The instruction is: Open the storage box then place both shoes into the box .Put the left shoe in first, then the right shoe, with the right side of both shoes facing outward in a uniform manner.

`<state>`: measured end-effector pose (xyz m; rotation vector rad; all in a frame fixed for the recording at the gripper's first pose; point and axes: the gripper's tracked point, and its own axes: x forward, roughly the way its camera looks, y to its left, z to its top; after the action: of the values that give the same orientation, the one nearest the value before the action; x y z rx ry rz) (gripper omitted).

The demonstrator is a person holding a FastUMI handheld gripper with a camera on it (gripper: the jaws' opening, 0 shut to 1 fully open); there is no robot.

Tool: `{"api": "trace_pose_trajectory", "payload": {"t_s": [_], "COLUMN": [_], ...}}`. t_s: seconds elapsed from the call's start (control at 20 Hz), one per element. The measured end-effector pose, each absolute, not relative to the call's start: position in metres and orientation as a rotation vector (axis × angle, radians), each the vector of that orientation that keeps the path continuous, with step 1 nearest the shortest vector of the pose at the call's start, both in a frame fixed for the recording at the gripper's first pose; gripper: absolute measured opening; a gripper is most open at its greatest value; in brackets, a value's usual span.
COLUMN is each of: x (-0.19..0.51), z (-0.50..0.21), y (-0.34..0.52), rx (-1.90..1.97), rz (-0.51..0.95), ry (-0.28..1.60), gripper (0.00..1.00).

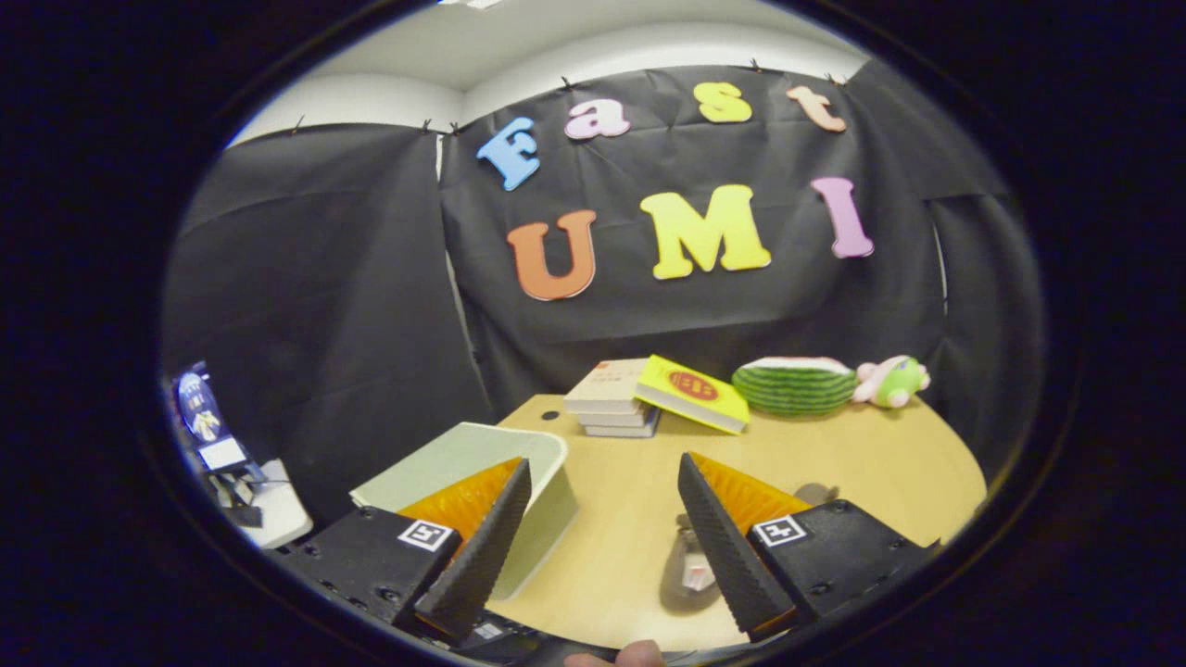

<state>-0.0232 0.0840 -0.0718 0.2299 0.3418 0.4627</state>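
Gripper (598, 542) with fingers spread wide and holding nothing, pale storage box (482, 459) lid down by the left finger, grey shoe (690, 574) partly hidden by the right finger, wooden table (871, 472), stacked books (616, 398), yellow book (695, 391), watermelon plush (795, 384), small plush toy (891, 380) beyond

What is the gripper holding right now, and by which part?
Nothing: the gripper is open over bare table, the storage box beside one finger, a shoe beside the other.

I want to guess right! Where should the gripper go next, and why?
Probably swing toward the pale green lidded storage box, to reach its closed lid. The gripper is open and holds nothing, the box sits shut behind one finger, and a grey shoe still lies on the wooden table.
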Motion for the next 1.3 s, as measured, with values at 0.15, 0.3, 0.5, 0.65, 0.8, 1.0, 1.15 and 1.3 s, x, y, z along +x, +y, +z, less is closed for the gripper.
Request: {"api": "trace_pose_trajectory", "payload": {"t_s": [0.15,0.3,0.5,0.65,0.8,1.0,1.15,1.3], "x": [-0.026,-0.022,-0.022,-0.018,-0.013,-0.014,-0.010,-0.007], "z": [-0.095,-0.118,-0.147,-0.161,-0.174,-0.182,-0.177,-0.165], "y": [0.112,0.137,0.166,0.185,0.200,0.217,0.215,0.212], "rx": [0.325,0.417,0.575,0.669,0.737,0.867,0.936,0.957], "rz": [0.602,0.699,0.800,0.826,0.833,0.851,0.830,0.815], "ry": [0.467,0.565,0.734,0.827,0.895,0.979,1.002,0.975], "gripper": [1.00,1.00,1.00,1.00,0.99,0.83,0.45,0.16]}}
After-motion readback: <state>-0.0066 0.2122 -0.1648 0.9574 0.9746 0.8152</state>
